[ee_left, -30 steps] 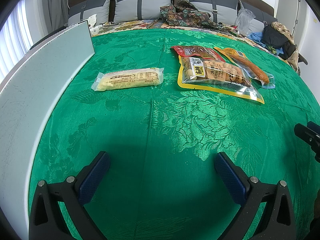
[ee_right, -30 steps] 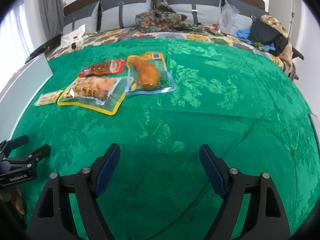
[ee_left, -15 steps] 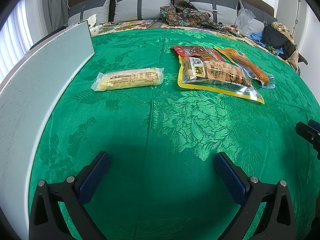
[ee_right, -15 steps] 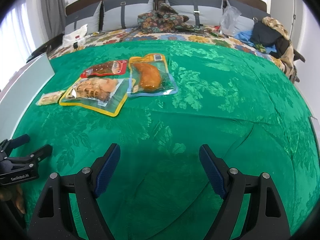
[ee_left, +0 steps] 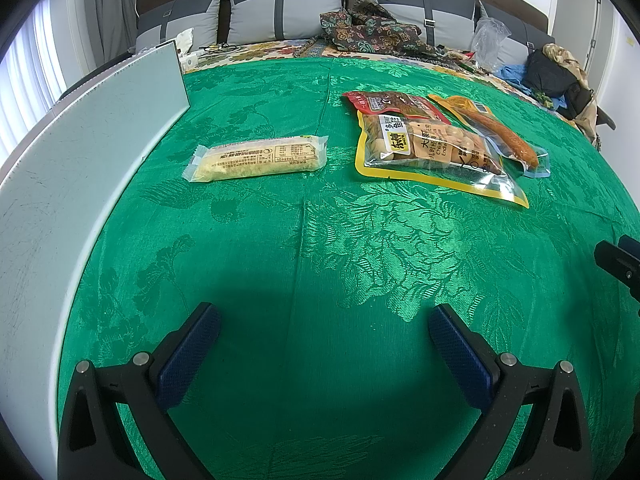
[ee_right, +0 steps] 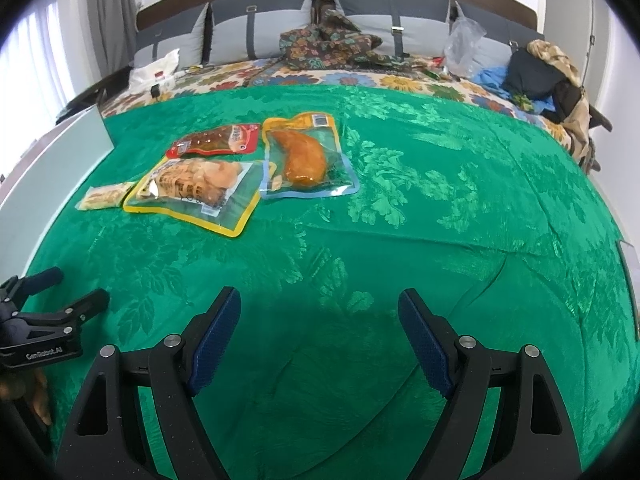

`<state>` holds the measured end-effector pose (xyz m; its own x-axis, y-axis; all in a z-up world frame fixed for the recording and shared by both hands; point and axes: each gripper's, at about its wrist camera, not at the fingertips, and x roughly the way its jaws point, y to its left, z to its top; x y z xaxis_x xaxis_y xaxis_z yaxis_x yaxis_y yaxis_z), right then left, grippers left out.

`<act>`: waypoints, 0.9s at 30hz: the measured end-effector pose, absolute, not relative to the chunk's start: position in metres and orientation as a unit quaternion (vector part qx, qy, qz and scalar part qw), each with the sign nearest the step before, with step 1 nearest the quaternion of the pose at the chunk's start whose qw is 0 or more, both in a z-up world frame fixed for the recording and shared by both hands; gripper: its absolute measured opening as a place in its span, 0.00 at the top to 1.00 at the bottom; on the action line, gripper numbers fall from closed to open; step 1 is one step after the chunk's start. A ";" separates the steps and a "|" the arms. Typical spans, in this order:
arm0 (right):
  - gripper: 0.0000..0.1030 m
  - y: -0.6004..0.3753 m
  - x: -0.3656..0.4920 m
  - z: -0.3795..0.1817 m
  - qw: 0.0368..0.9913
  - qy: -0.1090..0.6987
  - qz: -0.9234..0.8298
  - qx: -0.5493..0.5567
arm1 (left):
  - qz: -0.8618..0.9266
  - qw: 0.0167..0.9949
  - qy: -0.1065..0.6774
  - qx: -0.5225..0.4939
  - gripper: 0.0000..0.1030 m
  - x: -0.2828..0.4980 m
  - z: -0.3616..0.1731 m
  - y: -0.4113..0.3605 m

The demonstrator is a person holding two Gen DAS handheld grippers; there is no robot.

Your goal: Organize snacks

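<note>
green brocade cloth [ee_left: 320,240], four snack packs lying flat, both claws empty.

left gripper [ee_left: 324,320] low over bare cloth, fingers wide apart, holding nothing; right gripper [ee_right: 319,312] the same, spread and empty. pale bar pack [ee_left: 258,157] lies alone toward the white panel [ee_left: 80,152], well apart from the rest. yellow-edged pouch [ee_left: 432,152] sits right of it, overlapping the red pack [ee_left: 394,103] behind and touching the blue-edged pouch [ee_right: 302,158] with the orange piece inside. all packs well ahead of both claws. grey cushions [ee_right: 256,28] behind.
</note>
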<state>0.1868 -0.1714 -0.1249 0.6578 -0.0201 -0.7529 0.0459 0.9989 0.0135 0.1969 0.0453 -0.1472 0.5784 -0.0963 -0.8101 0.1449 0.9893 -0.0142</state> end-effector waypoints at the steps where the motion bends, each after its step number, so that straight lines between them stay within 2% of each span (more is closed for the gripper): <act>1: 0.18 -0.171 0.187 -0.125 0.911 0.413 -0.018 0.015 | -0.068 0.888 0.454 0.027 0.00 0.197 -0.147 0.045; 27: 0.18 -0.169 0.185 -0.113 0.917 0.399 -0.012 0.005 | -0.068 0.888 0.454 0.027 0.00 0.198 -0.148 0.045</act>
